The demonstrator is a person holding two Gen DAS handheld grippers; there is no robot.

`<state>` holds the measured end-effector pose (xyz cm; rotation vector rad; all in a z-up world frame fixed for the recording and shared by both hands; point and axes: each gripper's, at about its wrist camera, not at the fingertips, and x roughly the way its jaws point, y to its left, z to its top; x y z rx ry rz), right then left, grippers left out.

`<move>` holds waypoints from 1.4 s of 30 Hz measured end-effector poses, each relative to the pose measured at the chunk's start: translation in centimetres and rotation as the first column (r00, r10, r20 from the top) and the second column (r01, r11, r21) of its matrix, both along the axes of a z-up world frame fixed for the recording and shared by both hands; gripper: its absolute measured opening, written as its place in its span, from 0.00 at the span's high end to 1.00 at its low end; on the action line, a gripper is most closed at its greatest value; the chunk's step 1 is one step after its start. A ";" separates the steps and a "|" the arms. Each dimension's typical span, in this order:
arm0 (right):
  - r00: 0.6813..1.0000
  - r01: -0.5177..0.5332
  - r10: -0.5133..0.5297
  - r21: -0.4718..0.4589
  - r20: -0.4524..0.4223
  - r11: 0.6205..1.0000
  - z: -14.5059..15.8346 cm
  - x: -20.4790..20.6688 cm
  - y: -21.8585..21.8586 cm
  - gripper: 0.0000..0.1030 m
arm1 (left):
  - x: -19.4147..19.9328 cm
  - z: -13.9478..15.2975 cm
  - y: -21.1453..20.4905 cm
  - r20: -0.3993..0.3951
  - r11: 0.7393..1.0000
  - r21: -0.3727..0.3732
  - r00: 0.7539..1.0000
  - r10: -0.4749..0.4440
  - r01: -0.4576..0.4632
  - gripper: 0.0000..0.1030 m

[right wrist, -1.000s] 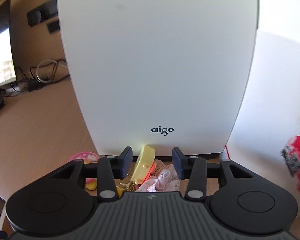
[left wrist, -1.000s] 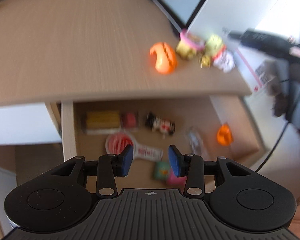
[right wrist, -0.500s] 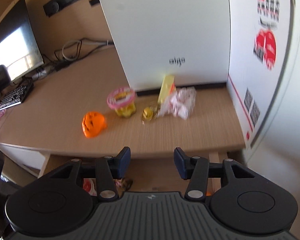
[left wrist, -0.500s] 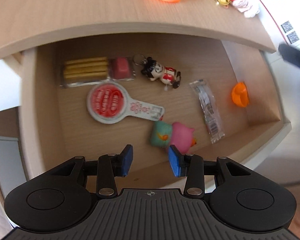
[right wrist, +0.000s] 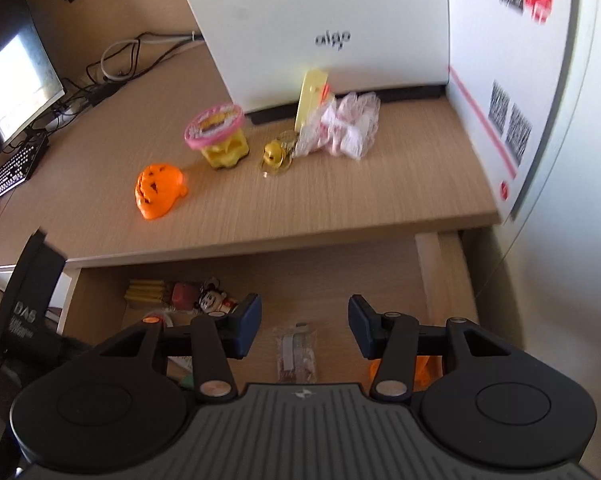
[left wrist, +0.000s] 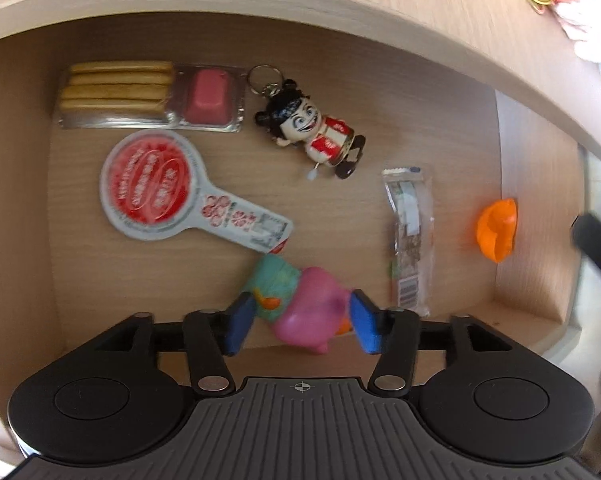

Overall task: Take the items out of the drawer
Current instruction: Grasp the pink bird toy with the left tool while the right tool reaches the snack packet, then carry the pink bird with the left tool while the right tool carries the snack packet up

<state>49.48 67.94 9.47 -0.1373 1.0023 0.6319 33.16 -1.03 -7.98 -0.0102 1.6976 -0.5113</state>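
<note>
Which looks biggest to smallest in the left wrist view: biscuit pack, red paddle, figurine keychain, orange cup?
1. Red paddle and biscuit pack: too alike to rank.
2. Figurine keychain.
3. Orange cup, smallest, though partly cut off by the drawer wall.

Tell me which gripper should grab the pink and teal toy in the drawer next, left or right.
Left. The left gripper is opening its jaws around the pink and teal toy, which lies between the pads. The right gripper hangs open over the drawer, above a clear snack packet.
</note>
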 end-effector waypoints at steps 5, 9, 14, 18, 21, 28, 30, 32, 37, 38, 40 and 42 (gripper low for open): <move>1.000 0.016 -0.016 -0.001 -0.012 1.000 -0.6 0.3 -0.1 0.53 | 0.3 -0.3 -1.8 0.017 0.999 0.050 1.000 0.006 -0.007 0.18; 0.999 0.047 -0.047 0.000 -0.002 0.999 -0.4 0.6 -0.6 0.53 | 0.1 -0.9 -2.1 0.050 0.992 0.118 0.997 -0.056 0.050 0.23; 0.997 0.082 -0.082 0.007 -0.008 0.997 -0.6 1.2 -1.1 0.54 | 0.6 -1.5 -1.0 0.027 0.992 0.124 0.999 -0.023 0.019 0.51; 0.996 0.085 -0.085 0.006 -0.037 0.996 -1.2 1.2 -1.0 0.53 | 0.2 -1.2 -1.2 0.027 0.994 0.087 0.997 -0.067 0.064 0.58; 0.997 0.070 -0.069 0.002 -0.038 0.998 -1.4 1.0 -0.6 0.53 | -0.7 -0.5 -0.6 0.023 0.996 0.013 0.995 -0.093 0.092 0.59; 0.996 -0.003 -0.003 -0.068 -0.087 0.998 -2.9 0.5 1.0 0.50 | -2.0 4.7 4.6 0.165 0.983 -0.170 0.985 -0.042 0.071 0.59; 0.995 -0.022 0.013 -0.095 -0.103 0.995 -3.5 0.4 1.9 0.50 | -2.4 5.8 6.2 0.211 0.979 -0.197 0.977 0.000 0.042 0.59; 0.995 -0.031 0.022 -0.097 -0.093 0.995 -3.9 0.4 2.7 0.48 | -1.8 6.9 7.8 0.241 0.976 -0.215 0.970 0.038 0.015 0.59; 0.972 -0.173 0.127 -0.243 -0.196 0.954 -6.6 1.2 6.9 0.45 | -2.7 8.8 10.4 0.375 0.986 -0.163 0.927 0.024 0.040 0.59; 0.969 -0.189 0.131 -0.282 -0.212 0.941 -7.3 1.2 7.7 0.44 | -2.8 9.3 11.0 0.393 0.986 -0.157 0.920 0.016 0.050 0.59; 0.959 -0.212 0.121 -0.369 -0.255 0.905 -9.1 1.5 9.2 0.44 | -2.9 9.9 11.7 0.414 0.986 -0.156 0.910 0.007 0.064 0.59; 0.950 -0.251 0.132 -0.441 -0.284 0.862 -10.9 1.4 10.4 0.44 | -3.1 10.4 12.2 0.430 0.985 -0.158 0.903 0.003 0.072 0.59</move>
